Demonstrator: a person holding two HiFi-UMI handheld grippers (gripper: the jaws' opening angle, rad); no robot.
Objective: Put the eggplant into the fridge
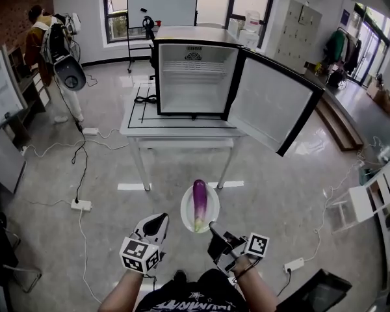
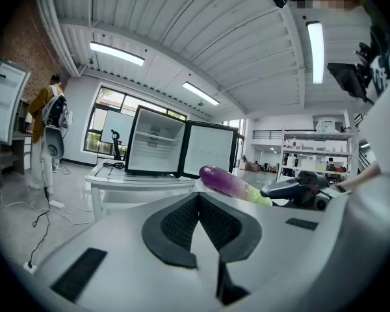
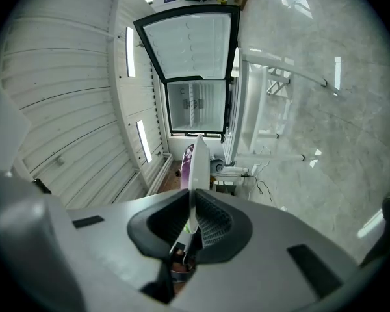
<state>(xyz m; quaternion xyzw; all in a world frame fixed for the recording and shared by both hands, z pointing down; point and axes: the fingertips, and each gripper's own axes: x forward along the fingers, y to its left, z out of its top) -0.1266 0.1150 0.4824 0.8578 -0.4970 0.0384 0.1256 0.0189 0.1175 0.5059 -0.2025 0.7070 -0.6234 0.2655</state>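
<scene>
Down low in the head view, closest of all, the person's two arms reach out. Each hand holds a tool. The left gripper (image 1: 157, 226) is just beside the near left rim of a white plate (image 1: 186, 217), and I see nothing in it. The right gripper (image 1: 214, 229) pinches the plate's near right rim and holds the plate up over the floor. The eggplant (image 1: 199, 201) lies along the middle of the plate. Its purple end points to the far rim and its green end to the near rim. Past the plate stands a white table (image 1: 135, 114). The fridge (image 1: 194, 77) sits at the right side of the table top, and its door is swung out to the right. A black cable (image 1: 145, 99) lies by the table's left edge. Another person (image 1: 42, 44) stands far off at the left.

From the left gripper view, the left gripper's (image 2: 196, 200) two fingers (image 2: 175, 226) are pressed together with nothing between them. The eggplant (image 2: 231, 182) shows just past them, and the fridge (image 2: 157, 149) is behind it.

From the right gripper view, the right gripper's (image 3: 192, 203) fingers (image 3: 214, 223) squeeze the thin rim of the plate (image 3: 197, 168), which we see from its edge. A bit of the purple eggplant (image 3: 187, 161) peeks out beside it. The fridge (image 3: 195, 112) is far ahead.
</scene>
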